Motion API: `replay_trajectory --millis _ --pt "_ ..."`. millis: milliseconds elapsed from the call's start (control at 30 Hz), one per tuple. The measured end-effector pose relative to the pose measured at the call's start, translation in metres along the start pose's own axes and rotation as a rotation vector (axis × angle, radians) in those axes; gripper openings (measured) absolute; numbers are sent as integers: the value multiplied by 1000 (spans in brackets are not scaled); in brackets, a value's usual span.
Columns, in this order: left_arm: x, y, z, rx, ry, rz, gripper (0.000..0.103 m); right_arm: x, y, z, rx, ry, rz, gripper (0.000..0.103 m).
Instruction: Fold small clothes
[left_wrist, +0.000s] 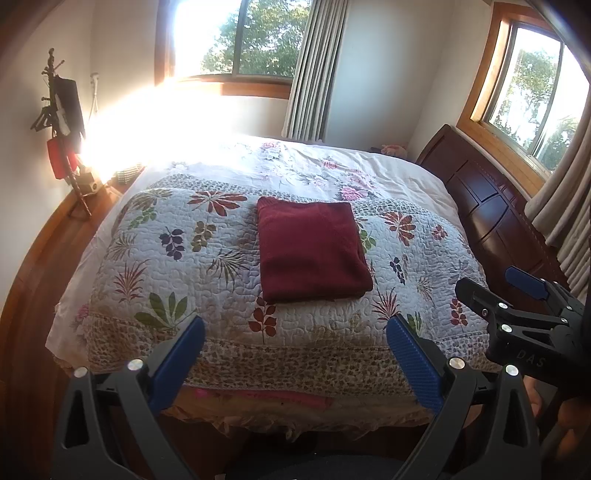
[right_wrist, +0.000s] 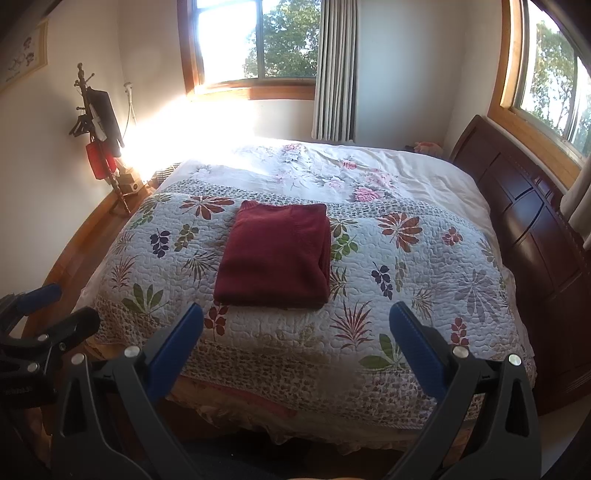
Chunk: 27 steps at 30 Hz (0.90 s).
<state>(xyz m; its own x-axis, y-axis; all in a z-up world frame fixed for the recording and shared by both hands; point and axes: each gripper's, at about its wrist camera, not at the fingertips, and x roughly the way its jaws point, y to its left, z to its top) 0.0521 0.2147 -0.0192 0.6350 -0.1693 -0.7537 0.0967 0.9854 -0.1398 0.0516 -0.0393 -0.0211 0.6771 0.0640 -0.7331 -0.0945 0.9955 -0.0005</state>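
folded dark red sweater (left_wrist: 312, 249) flat on the leaf-patterned quilt (left_wrist: 177, 266), near the middle of the bed, in a neat rectangle. left gripper (left_wrist: 295, 332) held short of the near edge of the bed, blue fingers (left_wrist: 413, 363) spread wide, nothing between them, well apart from the sweater. right gripper (right_wrist: 295, 325) likewise back from the bed edge, spread wide and empty.

seen only from the left wrist: right gripper from the side at the right edge, a bare hand (left_wrist: 565, 417) beneath it, and a pink strip under the quilt's near edge. seen only from the right wrist: left gripper from the side at the lower left, and a framed picture (right_wrist: 24, 51) high on the left wall. shared by both: coat stand (left_wrist: 64, 125) in the sunlit corner, dark wooden headboard (left_wrist: 491, 206) on the right, two windows with curtains.
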Motion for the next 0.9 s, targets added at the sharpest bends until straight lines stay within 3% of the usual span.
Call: replay_trajectory --millis 900 --pt "12 -6 10 15 22 3 99 15 -10 11 7 -2 -3 100"
